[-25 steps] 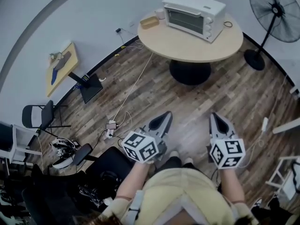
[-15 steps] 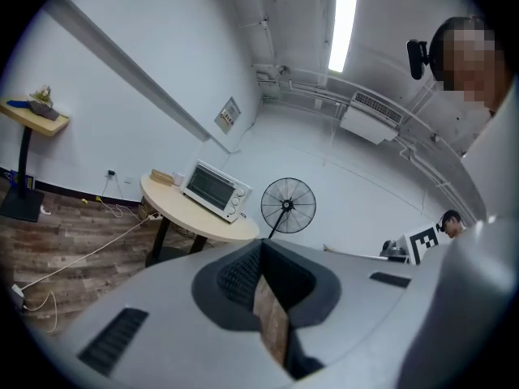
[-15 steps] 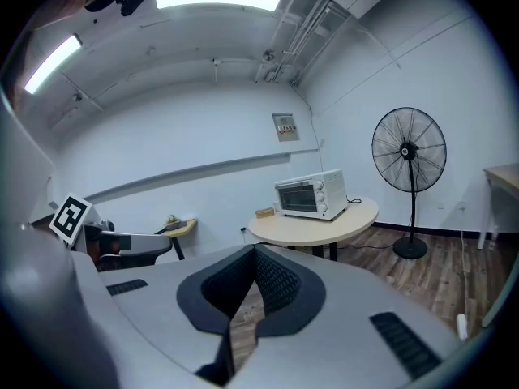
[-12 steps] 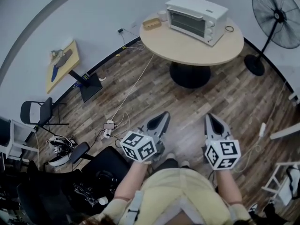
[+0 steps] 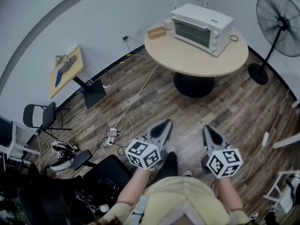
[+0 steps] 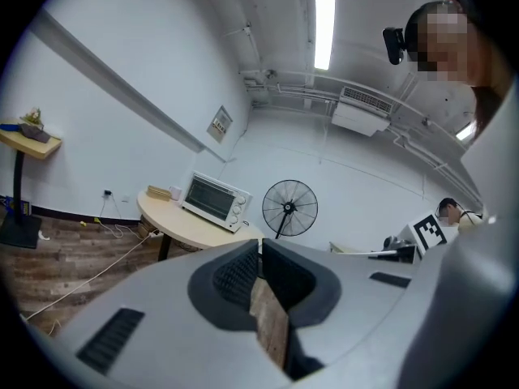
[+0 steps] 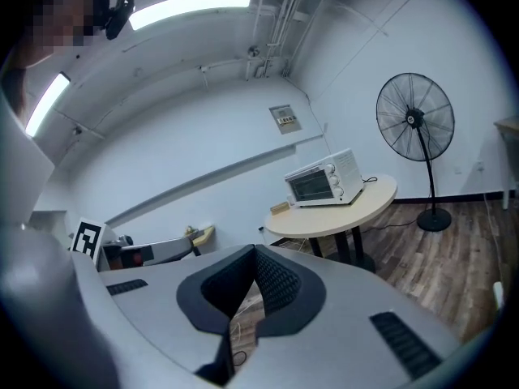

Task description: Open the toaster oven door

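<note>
Both shut — left gripper [image 5: 166, 123], right gripper [image 5: 206, 128]; toaster oven [image 5: 201, 22] closed.

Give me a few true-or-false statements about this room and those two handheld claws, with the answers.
1. The toaster oven sits on the round table. True.
2. The oven's door hangs open. False: it is shut.
3. The left gripper holds a cup. False: its jaws are together with nothing between them.
4. A pedestal fan stands on the floor beside the table. True.
5. The right gripper touches the oven. False: it is far from it, shut and empty.
</note>
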`<state>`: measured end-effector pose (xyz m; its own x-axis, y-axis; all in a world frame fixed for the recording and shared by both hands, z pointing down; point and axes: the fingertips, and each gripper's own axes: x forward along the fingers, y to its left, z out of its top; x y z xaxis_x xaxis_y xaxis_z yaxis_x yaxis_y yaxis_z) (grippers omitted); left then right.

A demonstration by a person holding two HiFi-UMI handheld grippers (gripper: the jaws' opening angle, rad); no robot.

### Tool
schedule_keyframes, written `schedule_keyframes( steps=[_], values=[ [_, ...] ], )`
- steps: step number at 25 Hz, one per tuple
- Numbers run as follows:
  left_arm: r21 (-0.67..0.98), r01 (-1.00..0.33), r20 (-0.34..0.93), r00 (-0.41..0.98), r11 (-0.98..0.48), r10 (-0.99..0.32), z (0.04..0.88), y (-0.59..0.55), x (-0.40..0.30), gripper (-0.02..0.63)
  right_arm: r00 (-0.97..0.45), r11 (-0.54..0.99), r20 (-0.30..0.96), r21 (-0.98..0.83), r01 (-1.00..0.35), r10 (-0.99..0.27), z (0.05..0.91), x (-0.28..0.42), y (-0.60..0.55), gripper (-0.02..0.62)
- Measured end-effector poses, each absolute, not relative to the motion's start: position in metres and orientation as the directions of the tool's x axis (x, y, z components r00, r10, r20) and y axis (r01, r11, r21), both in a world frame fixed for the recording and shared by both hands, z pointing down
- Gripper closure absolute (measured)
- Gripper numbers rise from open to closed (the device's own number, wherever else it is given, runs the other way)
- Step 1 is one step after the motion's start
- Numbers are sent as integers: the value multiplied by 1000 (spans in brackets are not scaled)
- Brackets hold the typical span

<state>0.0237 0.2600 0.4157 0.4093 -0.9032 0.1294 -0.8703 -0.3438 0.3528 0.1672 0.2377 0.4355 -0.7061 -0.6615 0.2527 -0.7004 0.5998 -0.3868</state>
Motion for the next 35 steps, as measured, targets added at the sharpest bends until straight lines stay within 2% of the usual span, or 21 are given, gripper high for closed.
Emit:
schedule_keyframes(
  steps=[6, 16, 28, 35],
  values=[
    [339, -858, 150, 453, -385, -879, 426, 222, 2, 604, -710, 581, 247, -432, -690, -659, 442, 134, 202, 594],
    [331, -810, 82, 536, -484, -840, 402, 150, -58, 604, -688, 562, 247, -424, -710, -683, 427, 68, 119, 594],
    [260, -882, 186, 446, -394, -875, 418, 82, -117, 604, -658, 505, 247, -472, -723, -711, 434, 28, 63, 594],
    [192, -921, 213, 377, -340, -901, 424, 42, -123, 604, -658, 460, 251, -542, -703, -710, 432, 28, 11, 594]
  ],
)
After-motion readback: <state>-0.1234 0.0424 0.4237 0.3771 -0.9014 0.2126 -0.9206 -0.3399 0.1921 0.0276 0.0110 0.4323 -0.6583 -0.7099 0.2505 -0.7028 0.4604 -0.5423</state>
